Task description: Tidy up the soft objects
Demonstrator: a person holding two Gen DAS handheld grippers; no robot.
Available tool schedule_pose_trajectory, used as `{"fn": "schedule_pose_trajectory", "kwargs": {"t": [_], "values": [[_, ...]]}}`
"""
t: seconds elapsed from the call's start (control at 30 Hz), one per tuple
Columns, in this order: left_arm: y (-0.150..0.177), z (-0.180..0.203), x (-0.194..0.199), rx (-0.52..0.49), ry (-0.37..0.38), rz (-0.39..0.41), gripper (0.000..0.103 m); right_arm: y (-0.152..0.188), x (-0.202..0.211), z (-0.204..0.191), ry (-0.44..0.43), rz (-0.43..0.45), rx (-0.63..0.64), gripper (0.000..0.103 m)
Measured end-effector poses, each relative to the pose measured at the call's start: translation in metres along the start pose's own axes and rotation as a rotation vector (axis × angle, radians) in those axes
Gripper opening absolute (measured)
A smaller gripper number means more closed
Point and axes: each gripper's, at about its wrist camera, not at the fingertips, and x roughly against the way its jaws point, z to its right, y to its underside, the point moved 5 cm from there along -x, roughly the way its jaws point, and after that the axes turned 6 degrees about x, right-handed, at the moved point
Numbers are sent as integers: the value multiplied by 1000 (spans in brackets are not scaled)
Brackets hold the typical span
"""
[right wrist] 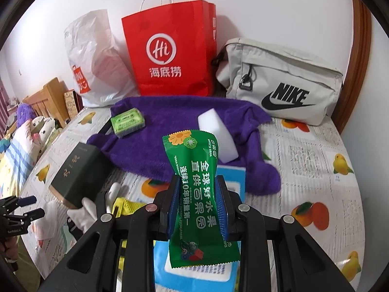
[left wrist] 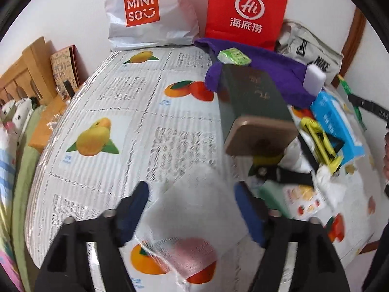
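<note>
Pinching green wipes packet (right wrist: 194, 194) — right fingers (right wrist: 176, 202) clamped, left fingers (left wrist: 132, 209) apart, red bag (right wrist: 170, 51) upright.

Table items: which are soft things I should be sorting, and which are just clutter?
For the job:
green packet, clamped in the right tongs
purple towel
white sponge
blue tissue pack

Lying about:
dark green box
green cassette-print block
red paper bag
Nike pouch

Home bedroom: wooden headboard (right wrist: 52, 97), pillows (right wrist: 26, 136)
</note>
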Motion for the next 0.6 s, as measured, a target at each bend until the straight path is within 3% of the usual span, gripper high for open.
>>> {"fn": "schedule_pose_trajectory", "kwargs": {"t": [0.13, 0.2, 0.27, 0.3, 0.43, 0.5, 0.57, 0.6], "values": [[13, 1, -11, -5, 46, -37, 75, 10, 0, -6, -1, -15, 0, 28], [23, 5, -20, -17, 54, -60, 83, 14, 0, -8, 2, -23, 0, 28], [29, 9, -21, -21, 65, -38, 101, 18, 1, -9, 6, -30, 2, 28], [31, 11, -22, -19, 67, -33, 102, 20, 1, -10, 9, -33, 5, 28], [35, 22, -28, -87, -15, 1, 103, 25, 1, -10, 19, -45, 6, 28], [35, 20, -26, -69, -19, 20, 95, 26, 1, -9, 22, -49, -2, 28], [31, 18, -20, -70, -17, 45, 62, 26, 2, -8, 24, -48, -5, 28], [30, 15, -18, -62, -15, 46, 54, 26, 3, -7, 27, -46, -3, 28]]}}
